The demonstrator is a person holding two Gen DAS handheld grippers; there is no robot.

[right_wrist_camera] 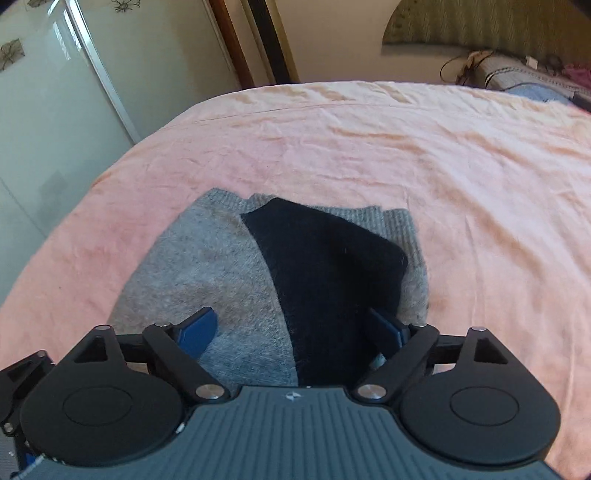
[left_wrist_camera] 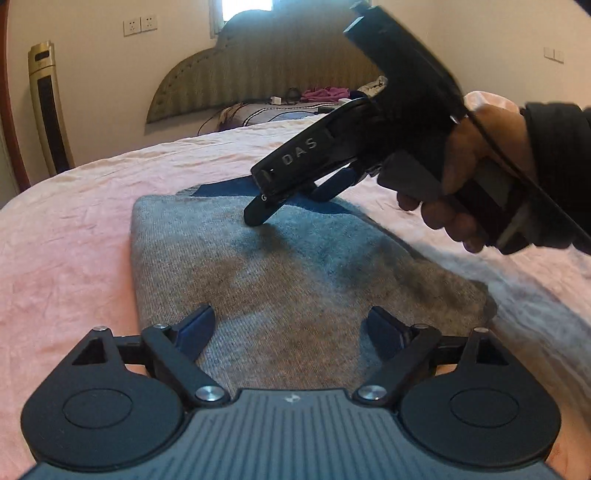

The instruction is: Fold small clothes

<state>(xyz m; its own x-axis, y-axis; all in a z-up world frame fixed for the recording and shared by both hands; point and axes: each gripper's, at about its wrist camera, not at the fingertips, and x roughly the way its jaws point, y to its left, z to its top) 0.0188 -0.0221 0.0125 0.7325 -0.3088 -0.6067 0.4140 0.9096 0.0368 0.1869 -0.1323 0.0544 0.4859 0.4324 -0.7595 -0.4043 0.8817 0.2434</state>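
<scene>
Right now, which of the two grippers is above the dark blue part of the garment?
The right gripper: its open jaws straddle the seam between grey and dark blue. The left gripper, open too, has only grey knit under it.

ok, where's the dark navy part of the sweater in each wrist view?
Left wrist: navy part, thin strip at the sweater's far edge, under the right gripper.
Right wrist: navy part, centre, running down between the fingers.
Shared landmark: the arched headboard, top centre on the left view, top right on the right view.
</scene>
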